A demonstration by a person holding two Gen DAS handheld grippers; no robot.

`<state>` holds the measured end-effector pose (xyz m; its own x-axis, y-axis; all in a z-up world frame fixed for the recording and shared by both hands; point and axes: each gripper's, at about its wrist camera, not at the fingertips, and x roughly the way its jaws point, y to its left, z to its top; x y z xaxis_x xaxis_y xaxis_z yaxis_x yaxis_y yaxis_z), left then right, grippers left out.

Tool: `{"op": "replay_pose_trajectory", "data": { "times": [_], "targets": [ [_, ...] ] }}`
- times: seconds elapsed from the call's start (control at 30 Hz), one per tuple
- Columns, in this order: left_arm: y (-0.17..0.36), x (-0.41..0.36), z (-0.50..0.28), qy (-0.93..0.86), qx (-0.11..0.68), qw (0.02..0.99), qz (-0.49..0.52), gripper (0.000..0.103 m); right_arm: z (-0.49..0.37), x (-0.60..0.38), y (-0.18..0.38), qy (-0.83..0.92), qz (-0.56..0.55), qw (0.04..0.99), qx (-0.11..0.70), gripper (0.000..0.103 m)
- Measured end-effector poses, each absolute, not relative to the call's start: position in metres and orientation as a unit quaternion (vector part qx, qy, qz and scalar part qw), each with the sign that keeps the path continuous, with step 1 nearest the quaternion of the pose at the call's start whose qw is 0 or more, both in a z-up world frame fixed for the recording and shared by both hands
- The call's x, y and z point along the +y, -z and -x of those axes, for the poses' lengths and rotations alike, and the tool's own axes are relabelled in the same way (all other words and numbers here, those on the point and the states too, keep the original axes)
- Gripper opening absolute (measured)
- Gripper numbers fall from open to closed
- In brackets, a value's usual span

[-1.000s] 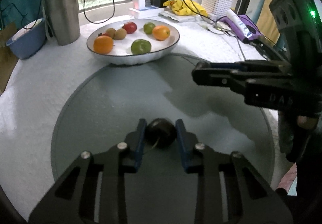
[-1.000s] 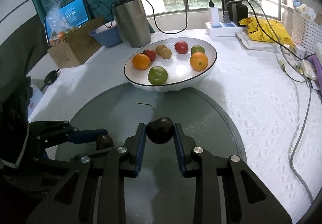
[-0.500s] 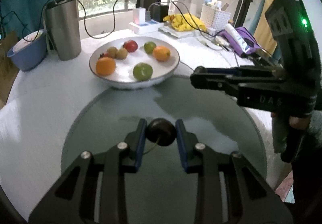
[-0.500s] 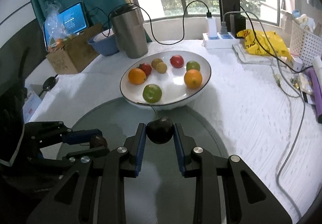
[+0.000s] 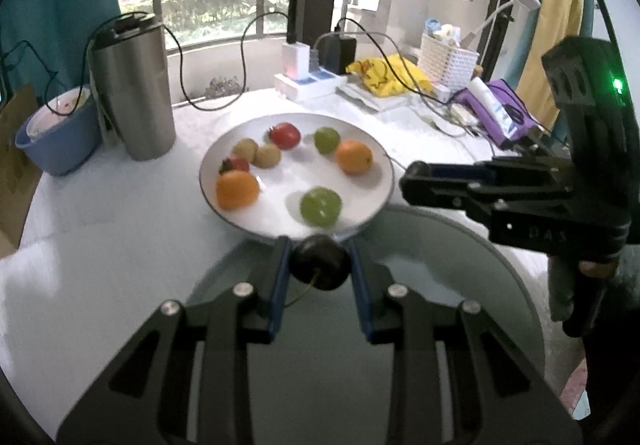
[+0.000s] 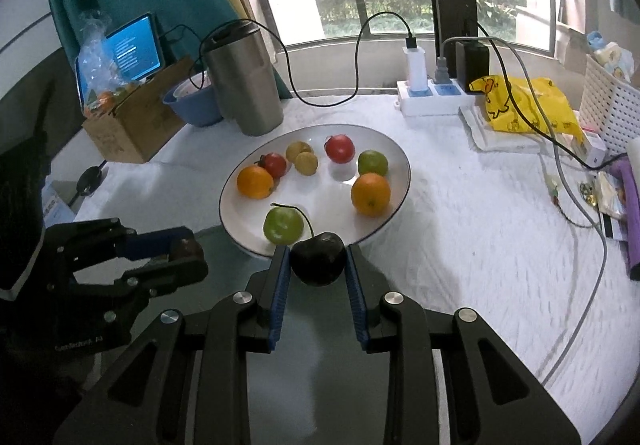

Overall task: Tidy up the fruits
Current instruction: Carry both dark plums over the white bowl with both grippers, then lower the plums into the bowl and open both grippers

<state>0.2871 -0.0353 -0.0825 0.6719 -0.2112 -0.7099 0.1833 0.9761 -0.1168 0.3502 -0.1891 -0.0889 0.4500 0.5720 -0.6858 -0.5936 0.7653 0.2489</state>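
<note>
My left gripper (image 5: pixel 318 245) is shut on a dark cherry (image 5: pixel 320 265), whose stem hangs toward the camera. It hovers at the near rim of the white plate (image 5: pixel 288 181). My right gripper (image 6: pixel 316 249) is shut on a second dark cherry (image 6: pixel 318 261) with its stem curling up, also at the near rim of the plate (image 6: pixel 332 197). The plate holds two oranges, two green fruits, red fruits and small tan ones. Each view shows the other gripper from the side: the right gripper (image 5: pixel 406 185) beside the plate, the left gripper (image 6: pixel 192 253) with its cherry (image 6: pixel 185 246).
A steel tumbler (image 6: pixel 242 81) and a blue bowl (image 6: pixel 192 103) stand behind the plate at the left, beside a cardboard box (image 6: pixel 136 125). A power strip (image 6: pixel 432 99), yellow bag (image 6: pixel 524 105), white basket (image 6: pixel 612 101) and cables lie at the right. A round glass disc (image 5: pixel 460 285) lies under both grippers.
Both grippers have moved forward and a little up with their cherries. The plate, which lay well ahead, now sits just past the fingertips.
</note>
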Motion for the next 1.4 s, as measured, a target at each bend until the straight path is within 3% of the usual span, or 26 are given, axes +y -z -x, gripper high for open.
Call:
{"op": "replay_pose_trajectory", "data": {
  "times": [0.6, 1.4],
  "targets": [
    [0.103, -0.015, -0.344, 0.098, 0.403, 0.91, 0.032, 0.03, -0.389, -0.161, 0.104, -0.343, 0.036, 0.844, 0.41, 0.03],
    [0.11, -0.014, -0.348, 0.1, 0.421, 0.901, 0.043, 0.031, -0.394, -0.148, 0.112, -0.328, 0.066, 0.838, 0.431, 0.03]
  ]
}}
